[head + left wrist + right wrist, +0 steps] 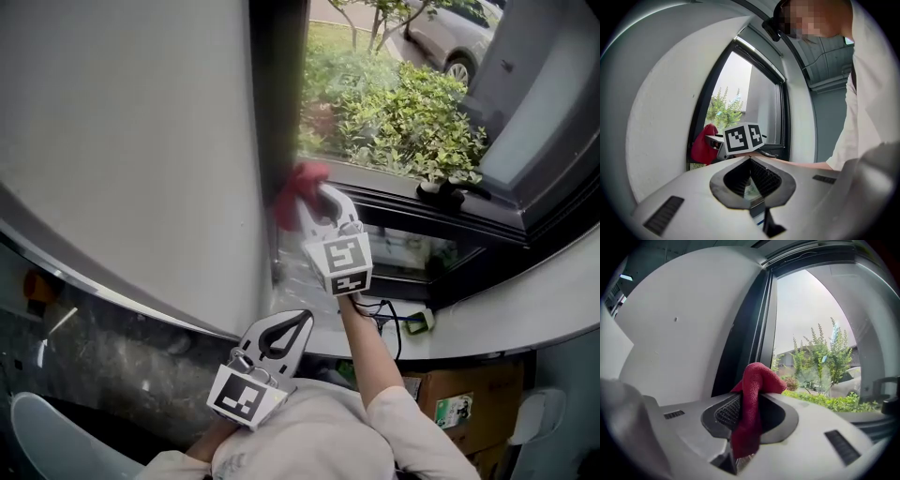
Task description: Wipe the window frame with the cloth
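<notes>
Cloth (751, 401) comes first: one small red one, pinched between the jaws of the right gripper (315, 201). The jaws are closed on its middle, so a folded hump stands above the tips and a tail hangs below them. The left gripper (302, 322) has its jaws brought together at the tips with nothing between them. It hangs close to the person's chest, below the right one and apart from it.

Outward from the right jaws, the cloth sits at the lower left corner of the window frame (279, 94), where the dark upright meets the bottom rail. It looks to be on or just beside the upright, but I cannot tell whether it touches, since the cloth is blurred in the head view. A white wall (131, 141) borders the upright on the left. Shrubs (412, 112) and one car (450, 37) lie outside.

The cloth looks light, soft and limp, with a napped weave that should drag on the frame rather than slip. It will likely fold and bunch under pressure. A grip across its bunched middle, with a good wad left proud of the tips, seems right for pushing into the corner.

Count: one cloth, two grippers, one frame.
</notes>
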